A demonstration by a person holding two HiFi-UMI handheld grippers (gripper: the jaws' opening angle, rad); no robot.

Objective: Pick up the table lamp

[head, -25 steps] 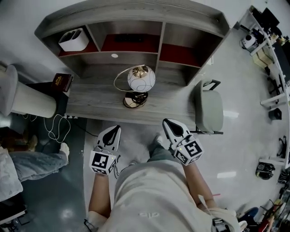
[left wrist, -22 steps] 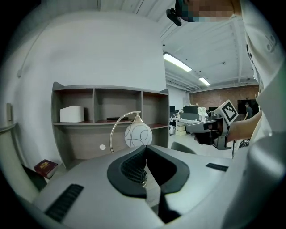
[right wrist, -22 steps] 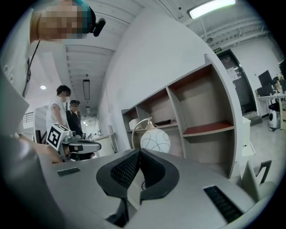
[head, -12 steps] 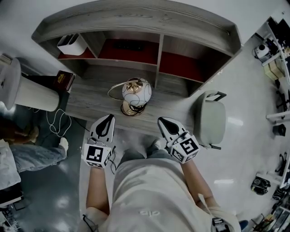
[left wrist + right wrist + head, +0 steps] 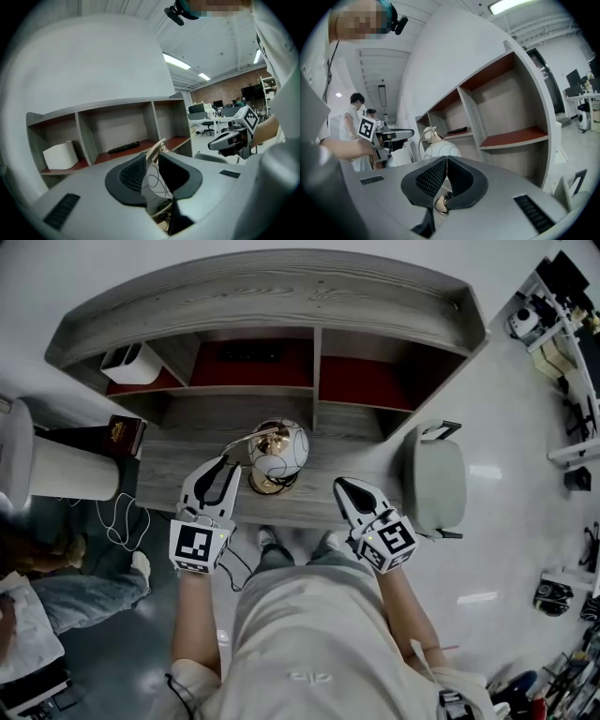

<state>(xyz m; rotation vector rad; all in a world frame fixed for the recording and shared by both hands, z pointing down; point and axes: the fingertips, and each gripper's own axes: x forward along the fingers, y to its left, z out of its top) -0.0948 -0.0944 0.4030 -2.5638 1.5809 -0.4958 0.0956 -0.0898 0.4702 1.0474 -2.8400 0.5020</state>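
Grey floor and a cluttered workshop lie around a curved wooden shelf unit (image 5: 262, 287) with red-floored compartments, and below them a grey counter (image 5: 366, 463) that carries the task's thing. A pale chair (image 5: 434, 486) is drawn up at the counter's right end.

On the counter, in front of the divider between the middle and right compartments, stands the table lamp (image 5: 278, 448): a white globe shade with dark looping lines, a brass-coloured base and a thin curved arc. It is upright, its base resting on the wood, so it has not been lifted.

The left gripper (image 5: 223, 468) is just beside the lamp, on the lamp's left, with its jaws spread. Its own view shows the globe (image 5: 157, 183) through the gap, but the pads do not look pressed on it, and I cannot tell whether the tips reach the arc or are just short of it. The right gripper (image 5: 342, 486) hangs over the counter's front edge, a little apart from the lamp on the other side, its jaws pressed together on nothing; its own view has the lamp (image 5: 440, 151) beyond the tips.

I judge the task to be at the approach stage: the reach is nearly made, while the grasp and the lift are yet to be done.
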